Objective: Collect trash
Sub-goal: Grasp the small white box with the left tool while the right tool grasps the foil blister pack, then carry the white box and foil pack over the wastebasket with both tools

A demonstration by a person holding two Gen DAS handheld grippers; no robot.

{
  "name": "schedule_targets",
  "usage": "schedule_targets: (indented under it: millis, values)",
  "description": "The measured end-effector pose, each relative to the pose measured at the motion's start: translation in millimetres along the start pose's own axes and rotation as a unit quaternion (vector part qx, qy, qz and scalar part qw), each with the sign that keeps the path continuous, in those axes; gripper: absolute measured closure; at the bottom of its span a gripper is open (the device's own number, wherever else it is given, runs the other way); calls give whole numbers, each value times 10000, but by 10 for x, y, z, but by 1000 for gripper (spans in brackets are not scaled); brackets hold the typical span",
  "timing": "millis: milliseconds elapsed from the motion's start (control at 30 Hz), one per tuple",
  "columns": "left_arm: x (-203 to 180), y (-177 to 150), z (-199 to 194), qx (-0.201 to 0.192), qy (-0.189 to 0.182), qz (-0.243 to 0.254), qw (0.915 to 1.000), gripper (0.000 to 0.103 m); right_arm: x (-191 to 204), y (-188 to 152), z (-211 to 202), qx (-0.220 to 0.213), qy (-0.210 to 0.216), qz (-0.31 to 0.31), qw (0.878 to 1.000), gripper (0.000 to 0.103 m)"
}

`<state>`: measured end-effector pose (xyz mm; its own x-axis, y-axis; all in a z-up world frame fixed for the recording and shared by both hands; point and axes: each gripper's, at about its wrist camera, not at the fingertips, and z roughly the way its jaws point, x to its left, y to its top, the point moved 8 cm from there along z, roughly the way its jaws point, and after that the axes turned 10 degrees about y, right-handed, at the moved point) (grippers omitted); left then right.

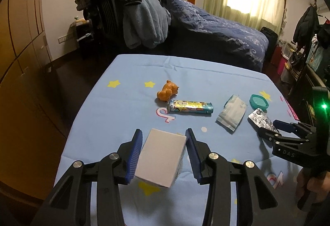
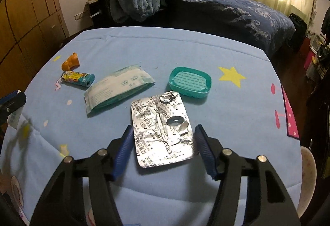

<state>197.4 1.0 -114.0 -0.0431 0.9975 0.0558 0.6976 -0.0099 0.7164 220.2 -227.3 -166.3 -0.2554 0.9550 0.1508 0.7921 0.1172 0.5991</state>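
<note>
My left gripper [image 1: 164, 135] is open, its blue pads on either side of a small white box [image 1: 159, 159] that stands on the light blue cloth. My right gripper [image 2: 163, 131] is open around a silver foil blister pack [image 2: 160, 129] lying flat on the cloth; it also shows in the left wrist view [image 1: 268, 130] at the blister pack [image 1: 261, 120]. A white and teal wipes packet [image 2: 115, 88] [image 1: 232, 115] lies to the left of the blister pack.
An orange toy bear [image 1: 167, 92], a rolled colourful tube [image 1: 190, 107] and a teal soap dish [image 2: 190, 81] lie on the blue star-patterned cloth [image 2: 237, 114]. A bed [image 1: 216, 26] and a chair piled with clothes [image 1: 123, 5] stand behind the table.
</note>
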Motion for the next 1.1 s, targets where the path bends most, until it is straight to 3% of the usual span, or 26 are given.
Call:
schedule_targets:
  millis: [300,600,833,1100]
  values:
    - [-88,-4,-169,-134,-26,65,9999,60,82,-62,-296,-261,82,24,9996,42]
    - [-445,3,-364,-274,-216,345,9988,60,-60,-265,-733,-562,116,271,9980,42]
    - [-1111,44,-569,-480,-733,793,9930,60,-439,-491,-1168,-862,-41,638,9942,42]
    - [-2126,55,-789,-666,-1578,1406,9751,60,-1103,-865,-1668,-1193,-503,1254,9836,42]
